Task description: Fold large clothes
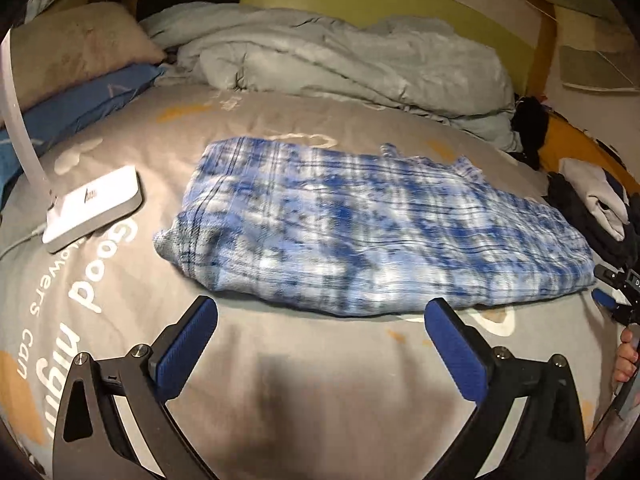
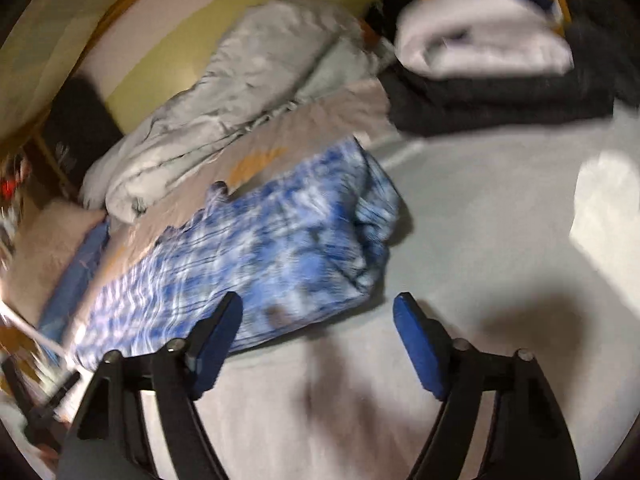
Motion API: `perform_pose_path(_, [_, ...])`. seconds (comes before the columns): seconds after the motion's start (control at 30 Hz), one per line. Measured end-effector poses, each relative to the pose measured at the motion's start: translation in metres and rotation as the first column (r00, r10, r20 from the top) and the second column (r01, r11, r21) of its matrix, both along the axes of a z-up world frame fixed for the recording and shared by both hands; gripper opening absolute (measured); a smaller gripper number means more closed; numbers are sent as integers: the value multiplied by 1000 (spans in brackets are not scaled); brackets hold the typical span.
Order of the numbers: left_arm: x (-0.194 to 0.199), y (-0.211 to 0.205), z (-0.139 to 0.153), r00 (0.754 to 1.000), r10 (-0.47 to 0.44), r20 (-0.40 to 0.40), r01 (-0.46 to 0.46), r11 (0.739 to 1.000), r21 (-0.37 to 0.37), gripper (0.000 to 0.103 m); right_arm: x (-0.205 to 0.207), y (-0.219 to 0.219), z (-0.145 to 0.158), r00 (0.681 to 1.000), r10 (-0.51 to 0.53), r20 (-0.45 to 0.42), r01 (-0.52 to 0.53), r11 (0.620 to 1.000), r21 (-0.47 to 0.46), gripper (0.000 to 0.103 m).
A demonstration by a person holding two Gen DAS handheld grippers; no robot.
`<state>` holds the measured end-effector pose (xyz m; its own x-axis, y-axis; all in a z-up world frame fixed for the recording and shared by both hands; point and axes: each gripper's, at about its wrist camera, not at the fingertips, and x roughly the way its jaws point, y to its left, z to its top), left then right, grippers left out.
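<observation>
A blue and white plaid garment (image 1: 360, 224) lies folded into a long flat shape on the grey bed sheet (image 1: 280, 360). My left gripper (image 1: 320, 308) hovers just in front of its near edge, jaws wide open with nothing between the blue pads. At the far right edge of the left wrist view, part of the right gripper (image 1: 616, 292) and a hand (image 1: 626, 356) show. In the blurred right wrist view, the same garment (image 2: 260, 252) stretches away to the left. My right gripper (image 2: 318, 304) stands open over its near corner, with the left pad in front of the cloth.
A white lamp base (image 1: 94, 208) with a curved neck sits left of the garment. A crumpled grey duvet (image 1: 340, 56) and pillows (image 1: 76, 52) fill the back. A stack of folded dark and white clothes (image 2: 492, 72) stands at the right.
</observation>
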<state>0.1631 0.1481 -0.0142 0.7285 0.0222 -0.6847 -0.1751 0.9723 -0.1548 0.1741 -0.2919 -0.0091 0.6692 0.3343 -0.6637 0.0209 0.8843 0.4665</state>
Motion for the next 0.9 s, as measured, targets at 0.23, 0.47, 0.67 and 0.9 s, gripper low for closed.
perform_pose_path(0.23, [4, 35, -15, 994, 106, 33, -98, 977, -191, 103, 23, -8, -14, 1000, 30, 6, -31, 984, 174, 71])
perform_pose_path(0.47, [26, 65, -33, 973, 229, -13, -222, 926, -306, 97, 28, -7, -23, 999, -35, 16, 33, 991, 131, 31])
perform_pose_path(0.67, [5, 73, -24, 962, 259, 84, -215, 912, -350, 12, 29, -13, -16, 1000, 1, -13, 1, 992, 125, 12])
perform_pose_path(0.9, [-38, 40, 13, 985, 128, 117, -92, 958, -270, 11, -13, -24, 38, 994, 0, 112, 5, 999, -44, 11])
